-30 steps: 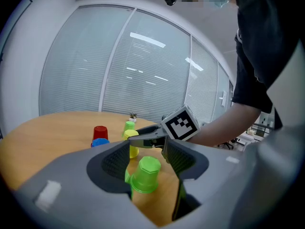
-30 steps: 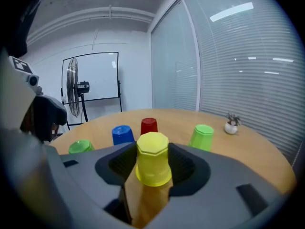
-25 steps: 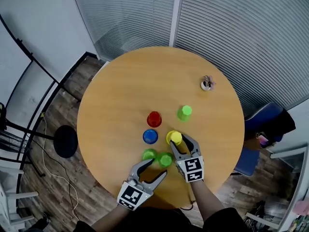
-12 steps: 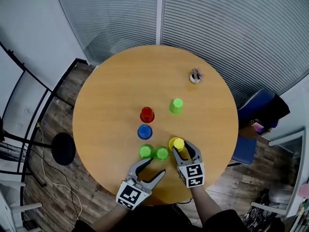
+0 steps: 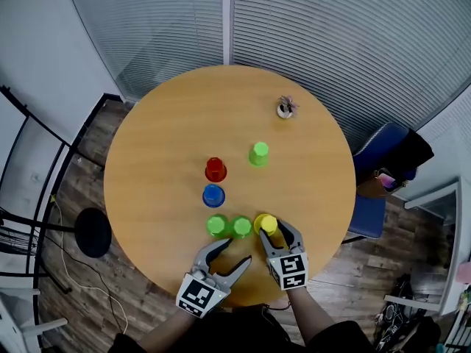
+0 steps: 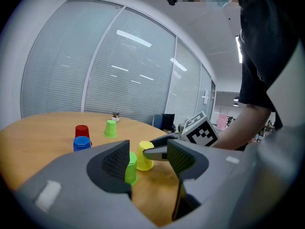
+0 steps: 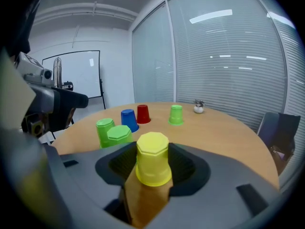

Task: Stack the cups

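Several upside-down cups stand on the round wooden table (image 5: 162,145): red (image 5: 215,169), blue (image 5: 213,195), light green (image 5: 258,154) and two green ones (image 5: 217,225) (image 5: 241,226) side by side near me. My right gripper (image 5: 274,230) is shut on the yellow cup (image 5: 266,224), just right of the green pair. In the right gripper view the yellow cup (image 7: 152,151) fills the gap between the jaws. My left gripper (image 5: 237,252) hangs open and empty near the table's front edge, just behind the green pair. One green cup (image 6: 129,165) shows past its left finger.
A small potted plant (image 5: 285,107) stands at the far right of the table. A blue chair (image 5: 383,168) is beside the table on the right, a black stool (image 5: 94,232) on the floor at the left. Blinds cover the glass wall behind.
My right gripper has drawn the yellow cup toward me, from beside the blue cup to right next to the green pair. My left gripper has shifted only slightly.
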Motion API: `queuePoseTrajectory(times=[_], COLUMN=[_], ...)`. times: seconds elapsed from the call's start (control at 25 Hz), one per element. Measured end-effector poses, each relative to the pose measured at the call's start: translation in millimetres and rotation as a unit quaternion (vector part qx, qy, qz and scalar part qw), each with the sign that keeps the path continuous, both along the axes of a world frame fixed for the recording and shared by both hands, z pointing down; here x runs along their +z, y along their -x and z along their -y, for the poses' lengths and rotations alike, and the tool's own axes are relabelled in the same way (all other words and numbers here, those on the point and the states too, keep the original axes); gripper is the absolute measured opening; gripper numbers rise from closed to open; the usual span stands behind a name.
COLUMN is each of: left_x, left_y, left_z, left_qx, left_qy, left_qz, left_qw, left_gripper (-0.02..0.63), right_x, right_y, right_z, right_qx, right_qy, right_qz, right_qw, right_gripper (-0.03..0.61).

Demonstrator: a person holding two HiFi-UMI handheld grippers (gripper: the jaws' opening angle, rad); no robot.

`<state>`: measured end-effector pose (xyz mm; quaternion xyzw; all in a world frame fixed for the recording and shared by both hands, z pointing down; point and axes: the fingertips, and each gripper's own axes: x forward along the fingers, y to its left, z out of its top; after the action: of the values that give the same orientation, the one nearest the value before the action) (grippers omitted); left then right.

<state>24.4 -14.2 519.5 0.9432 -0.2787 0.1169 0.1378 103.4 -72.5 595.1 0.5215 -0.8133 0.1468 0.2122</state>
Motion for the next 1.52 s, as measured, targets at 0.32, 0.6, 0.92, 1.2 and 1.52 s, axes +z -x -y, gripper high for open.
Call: queuePoseTrajectory(times=[0.32, 0.6, 0.92, 1.2, 1.52], left_x=[2, 1, 2, -7, -19], left_y=[0, 1, 4, 17, 33], left_z=[-3, -5, 0, 26, 60], left_qx=[0.018, 0.02, 0.013, -0.014, -0.043], left_qy=[-0.015, -0.015, -0.019, -0.031, -0.05], left_qz=[0.002, 0.001, 0.002, 0.003, 0.01], left_qw=[0.9997, 0.9997, 0.9997, 0.9994, 0.9978], left_gripper=[0.233, 0.233, 0.233, 0.233, 0.233], right_x=[3, 4, -2, -44, -82], right_y=[4, 5, 4, 17, 42], right_z=[-8, -10, -13, -11, 4], right_qx=[0.005, 0.006, 0.009, 0.012, -0.016], right_qy=[0.004, 0.004, 0.003, -0.036, -0.062], right_qz=[0.0, -0.001, 0.019, 0.051, 0.079], right_qw=[1.0, 1.0, 1.0, 0.998, 0.995], right_gripper=[0.215, 0.215, 0.229, 0.236, 0.236])
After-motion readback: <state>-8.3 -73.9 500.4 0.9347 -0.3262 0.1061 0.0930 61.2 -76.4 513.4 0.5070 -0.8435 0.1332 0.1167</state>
